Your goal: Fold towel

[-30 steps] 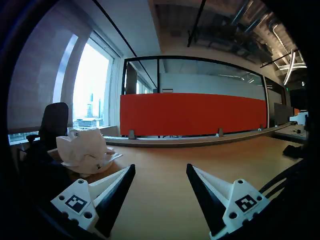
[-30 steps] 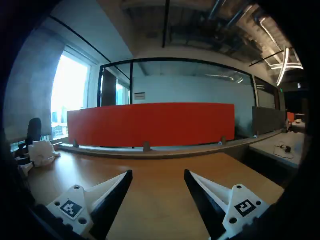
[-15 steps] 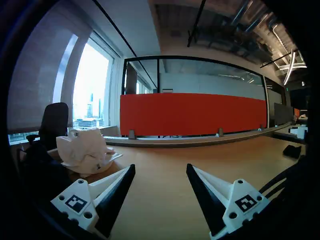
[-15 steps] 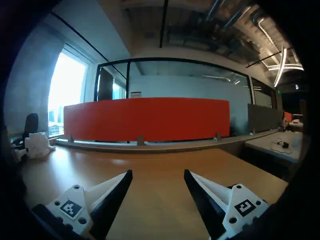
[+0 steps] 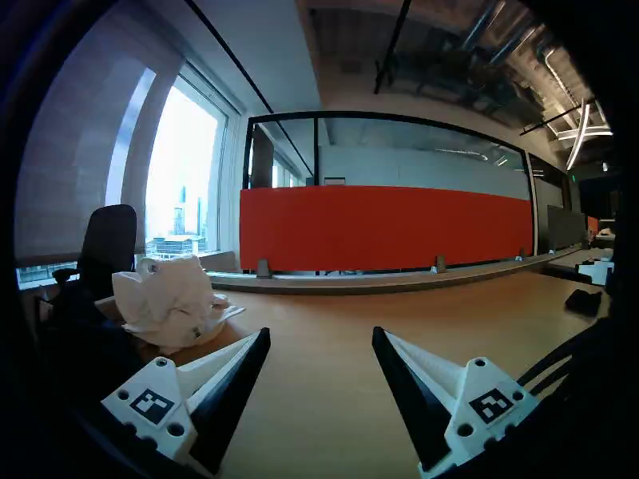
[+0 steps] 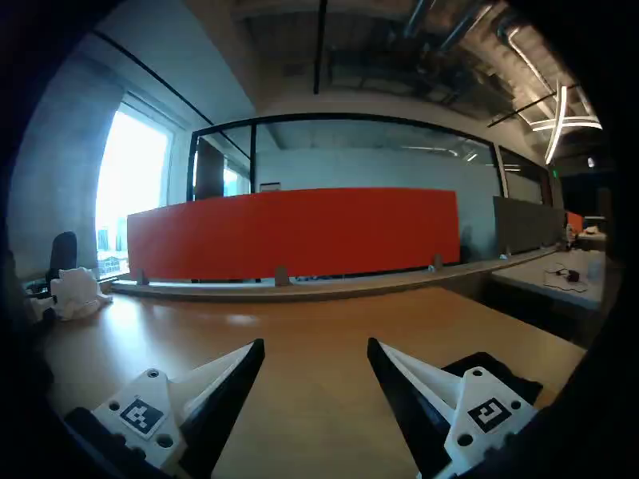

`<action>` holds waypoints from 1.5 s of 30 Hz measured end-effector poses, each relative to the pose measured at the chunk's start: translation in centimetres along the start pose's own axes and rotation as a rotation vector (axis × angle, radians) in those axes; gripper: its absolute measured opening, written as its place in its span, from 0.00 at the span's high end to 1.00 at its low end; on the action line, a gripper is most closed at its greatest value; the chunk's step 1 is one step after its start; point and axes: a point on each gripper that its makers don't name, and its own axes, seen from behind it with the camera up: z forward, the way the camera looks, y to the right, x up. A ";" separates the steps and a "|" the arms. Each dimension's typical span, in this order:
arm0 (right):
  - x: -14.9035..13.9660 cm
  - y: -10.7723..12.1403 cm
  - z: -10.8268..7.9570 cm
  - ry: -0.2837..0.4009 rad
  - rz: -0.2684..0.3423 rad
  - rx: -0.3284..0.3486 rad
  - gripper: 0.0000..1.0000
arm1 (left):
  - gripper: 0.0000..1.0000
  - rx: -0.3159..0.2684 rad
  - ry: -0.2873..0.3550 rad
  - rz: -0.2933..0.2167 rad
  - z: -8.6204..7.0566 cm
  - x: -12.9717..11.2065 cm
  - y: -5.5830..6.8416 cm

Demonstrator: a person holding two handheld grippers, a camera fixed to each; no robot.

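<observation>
A crumpled white towel (image 5: 168, 303) lies in a heap on the wooden table (image 5: 319, 375), at the left of the left gripper view and just beyond my left gripper's left finger. My left gripper (image 5: 319, 351) hangs open over bare wood with nothing between its fingers. In the right gripper view the same towel (image 6: 76, 293) sits far off at the left edge of the table (image 6: 319, 351). My right gripper (image 6: 315, 359) is open too, low over the table, holding nothing.
An orange partition (image 5: 383, 227) runs along the table's far edge. A black office chair (image 5: 104, 251) stands behind the towel. A dark object (image 5: 585, 302) lies at the table's right. A black flat thing (image 6: 511, 383) shows under my right finger.
My right gripper has shifted, so the towel now sits lower and farther left in its view and a black thing appears under the right finger. The left gripper has held still.
</observation>
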 end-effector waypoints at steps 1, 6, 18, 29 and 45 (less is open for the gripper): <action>0.0 -0.1 0.0 0.000 0.000 0.002 0.00 | 0.06 0.000 0.000 0.000 0.0 0.0 0.0; -0.3 -0.8 -0.2 -0.001 -0.010 0.014 0.00 | 0.06 0.000 0.000 0.000 0.0 0.0 0.0; -0.7 -2.3 -0.3 0.011 -0.057 0.044 0.00 | 0.06 0.000 0.000 0.000 0.0 -0.1 0.0; -0.3 -2.4 -0.7 0.038 -0.058 0.041 0.00 | 0.06 0.000 0.000 0.000 0.0 -0.1 0.0; -0.3 -2.5 -0.8 0.039 -0.058 0.051 0.00 | 0.06 0.000 0.000 0.000 0.0 -0.1 0.0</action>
